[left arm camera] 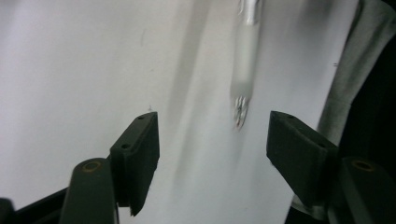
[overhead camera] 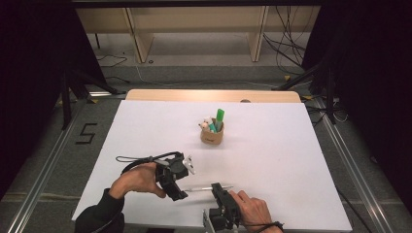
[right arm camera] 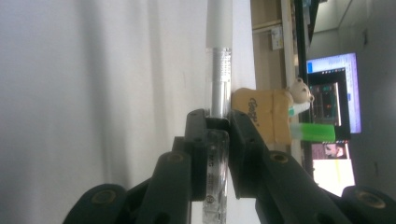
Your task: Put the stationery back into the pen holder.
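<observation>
- the pen (overhead camera: 199, 189) lies flat on the white table (overhead camera: 272, 160) near its near edge, at about 6 o'clock from the pen holder (overhead camera: 212, 134), running roughly 9 to 3 o'clock between the two grippers.
- the right gripper (overhead camera: 217, 187) has its jaws pressed onto the pen; in the right gripper view the pen (right arm camera: 218, 93) sits pinched between the two black pads, a clear barrel with small print low in the grip, then a ribbed silver collar, then a frosted white section going up out of frame.
- the left gripper (overhead camera: 180, 190) is at 9 o'clock of the pen's free end, its jaws spread wide and holding nothing.
- in the left gripper view the pen (left arm camera: 244, 70) comes down from 12 o'clock, frosted and pale with a silvery part above it and a small metallic end; that end hangs in the open gap between the jaws, nearer the right-hand one, touching neither. it is blurred, so finer detail cannot be told.
- the pen holder is a small tan cup well apart from the grippers, toward the middle of the table; a green marker (overhead camera: 219, 117) and a little bear figure (overhead camera: 206, 124) stick out of it.
- in the right gripper view the pen holder (right arm camera: 261, 119) appears just at 3 o'clock of the jaws, lying sideways in that picture, with dark lettering on its side.
- the person's left hand (overhead camera: 138, 179) and right hand (overhead camera: 252, 208) grip the tools from 6 o'clock.
</observation>
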